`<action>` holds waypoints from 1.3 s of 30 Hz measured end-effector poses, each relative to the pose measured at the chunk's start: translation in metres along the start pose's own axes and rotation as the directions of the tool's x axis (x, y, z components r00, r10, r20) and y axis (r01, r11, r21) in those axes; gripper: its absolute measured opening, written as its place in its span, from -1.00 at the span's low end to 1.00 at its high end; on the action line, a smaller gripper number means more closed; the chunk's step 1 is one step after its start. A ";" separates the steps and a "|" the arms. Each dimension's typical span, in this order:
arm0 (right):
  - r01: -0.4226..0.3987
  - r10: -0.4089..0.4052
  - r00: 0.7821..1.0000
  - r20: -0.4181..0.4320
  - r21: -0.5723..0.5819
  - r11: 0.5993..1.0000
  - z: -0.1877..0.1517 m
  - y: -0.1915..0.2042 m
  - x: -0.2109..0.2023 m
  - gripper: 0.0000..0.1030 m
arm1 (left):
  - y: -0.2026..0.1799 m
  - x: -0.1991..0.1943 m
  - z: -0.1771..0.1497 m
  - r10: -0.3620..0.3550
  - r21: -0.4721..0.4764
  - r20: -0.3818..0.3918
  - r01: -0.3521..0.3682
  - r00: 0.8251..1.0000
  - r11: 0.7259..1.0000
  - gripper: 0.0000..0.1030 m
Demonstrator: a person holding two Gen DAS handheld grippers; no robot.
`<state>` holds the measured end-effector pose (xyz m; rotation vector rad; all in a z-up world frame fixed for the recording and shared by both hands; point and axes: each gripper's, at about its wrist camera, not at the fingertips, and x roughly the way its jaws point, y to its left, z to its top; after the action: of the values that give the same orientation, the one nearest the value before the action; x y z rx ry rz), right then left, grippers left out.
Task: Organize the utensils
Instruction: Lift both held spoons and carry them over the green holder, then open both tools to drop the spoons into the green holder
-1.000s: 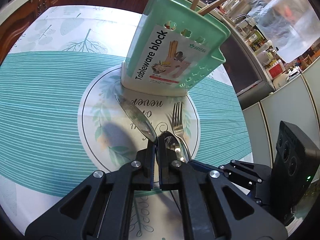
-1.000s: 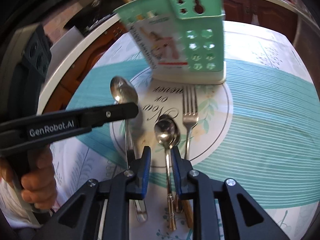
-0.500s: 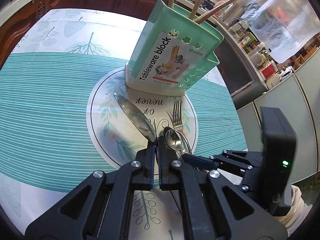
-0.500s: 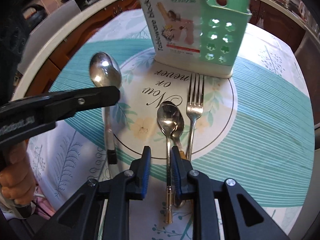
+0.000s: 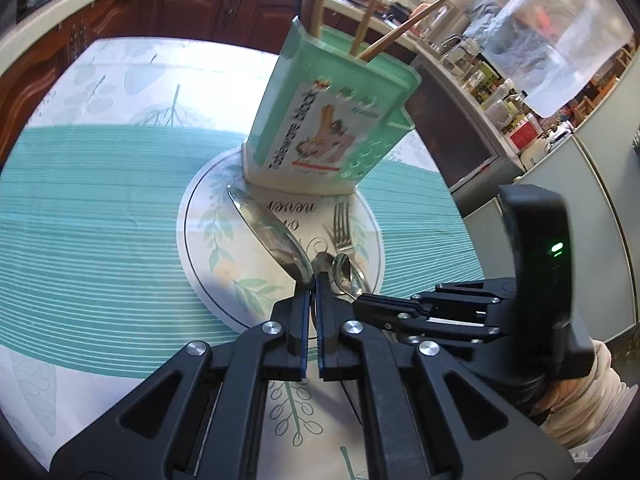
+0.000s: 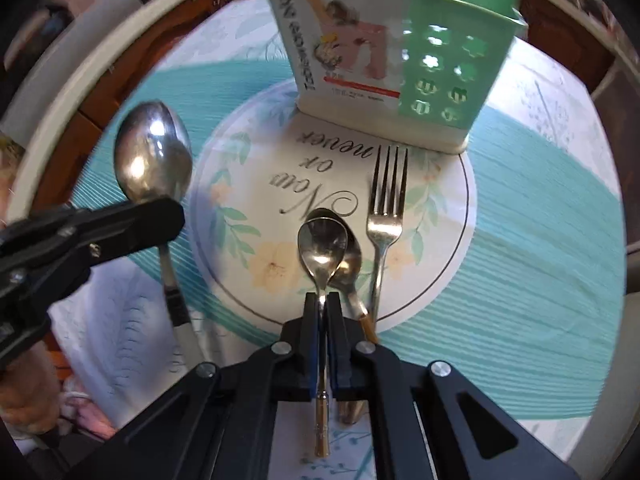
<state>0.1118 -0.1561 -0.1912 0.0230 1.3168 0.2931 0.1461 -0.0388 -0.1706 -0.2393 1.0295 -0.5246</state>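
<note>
A: Steel small spoon (image 6: pixel 322 245), gold-tipped handle, is pinched at the neck by the right claw (image 6: pixel 323 308). Jaws have just been closing, pads now tight on the stem. Bowl lies on the round printed patch of the desk (image 6: pixel 540 240), overlapping a second small spoon (image 6: pixel 349 264); can't tell if it's off the cloth yet.

B: And the left?

A: Left claw (image 5: pixel 311 286) is pressed together on the handle of the big spoon (image 6: pixel 152 156), which is clear of the desk, bowl up and forward in the left wrist view. Fork (image 6: pixel 385 216) lies just beside the two small spoons, tines toward the mint-green caddy (image 6: pixel 440 60).

B: Caddy's where?

A: Upright at the far edge of the round patch, label "Tableware block" facing us. Wooden chopsticks (image 5: pixel 366 28) already stand in it. Behind it is a kitchen counter w/ bottles, brown cabinets.

B: So which step?

A: Pick-up phase, I'd say. Both claws loaded, nothing new in the caddy yet. Task is prob. less than half done: fork and the other small spoon are untouched.

B: Next?

A: Lift the small spoon straight up so it doesn't drag its neighbour or nudge the fork. Then carry each spoon over the caddy rim, tip handle-down, and release only once it's inside a slot. The chopsticks crowd the opening, so aim for a free gap. Thin stem could swivel in the pads; keep it slow.
</note>
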 end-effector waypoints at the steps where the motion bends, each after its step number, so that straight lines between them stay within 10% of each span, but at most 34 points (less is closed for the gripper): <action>1: -0.044 0.043 0.998 0.036 0.019 0.999 -0.004 -0.004 -0.010 -0.93 | -0.003 -0.004 0.001 0.002 0.010 0.013 -0.002 1.000 1.000 -0.99; 8: -0.067 0.061 0.940 0.334 0.005 0.998 -0.020 -0.011 -0.082 -0.93 | -0.055 -0.048 0.019 0.035 0.177 0.193 -0.070 0.981 0.982 -0.99; 11: -0.053 0.041 0.877 0.480 0.013 0.998 -0.017 -0.018 -0.117 -0.93 | -0.085 -0.069 0.038 0.032 0.270 0.294 -0.115 0.955 0.956 -0.99; 17: -0.057 -0.003 0.679 0.734 0.057 0.997 0.010 -0.044 -0.168 -0.93 | -0.129 -0.095 0.078 0.054 0.358 0.461 -0.242 0.886 0.902 -0.99; 27: -0.086 0.003 0.491 0.871 0.044 0.995 0.051 -0.061 -0.181 -0.93 | -0.166 -0.098 0.140 0.115 0.300 0.617 -0.368 0.778 0.880 -0.99; 30: -0.103 0.013 0.460 0.888 0.039 0.994 0.060 -0.064 -0.171 -0.94 | -0.166 -0.086 0.156 0.144 0.266 0.631 -0.387 0.762 0.883 -0.99; 39: -0.097 0.055 0.462 0.885 -0.012 0.995 0.077 -0.070 -0.138 -0.94 | -0.146 -0.038 0.181 0.185 0.213 0.655 -0.413 0.733 0.885 -0.99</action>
<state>0.1686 -0.2435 -0.0528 0.2466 0.2414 0.2682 0.2428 -0.1526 0.0117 0.0817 0.2966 -0.2784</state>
